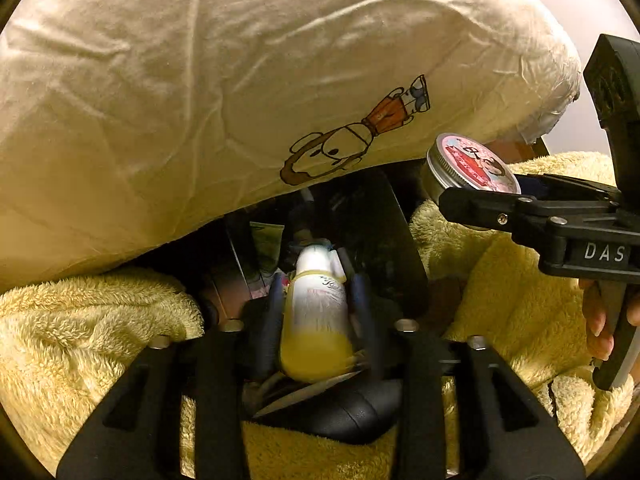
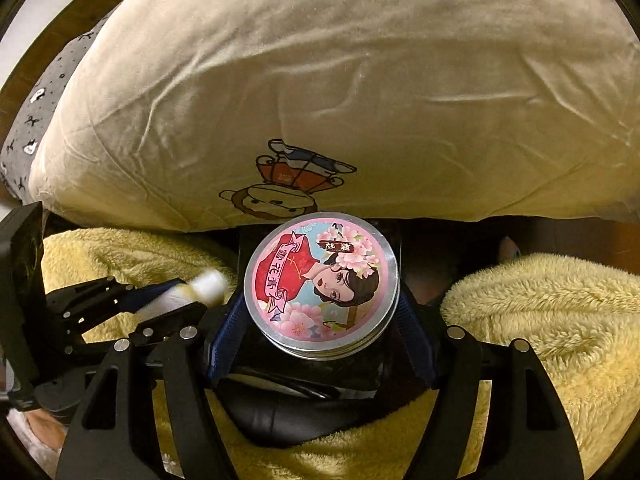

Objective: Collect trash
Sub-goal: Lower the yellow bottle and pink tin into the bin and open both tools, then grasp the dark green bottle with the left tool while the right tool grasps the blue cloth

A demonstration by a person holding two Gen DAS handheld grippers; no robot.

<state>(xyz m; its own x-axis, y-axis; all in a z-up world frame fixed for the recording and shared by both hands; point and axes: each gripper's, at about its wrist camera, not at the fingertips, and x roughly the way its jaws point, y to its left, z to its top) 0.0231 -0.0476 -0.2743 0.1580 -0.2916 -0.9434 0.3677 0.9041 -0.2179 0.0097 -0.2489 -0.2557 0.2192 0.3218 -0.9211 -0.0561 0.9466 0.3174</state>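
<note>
You are pinching a small bottle point(image 1: 316, 312) in your left gripper point(image 1: 318, 308) and clamping a round tin point(image 2: 322, 280) in your right gripper point(image 2: 322, 312). You are holding both over a dark opening point(image 1: 360, 216) between the pillow point(image 1: 240, 100) and the yellow blanket point(image 1: 80, 340), seemingly ready to drop them in.

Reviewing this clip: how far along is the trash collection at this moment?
Done: both items are picked up. The left hand-held gripper is shut on a small bottle of yellow liquid, and the right hand-held gripper on a round tin. In hand: both hang over a dark opening between the yellow blanket and cream pillow. Left: releasing them; no bin is clearly identifiable.
</note>
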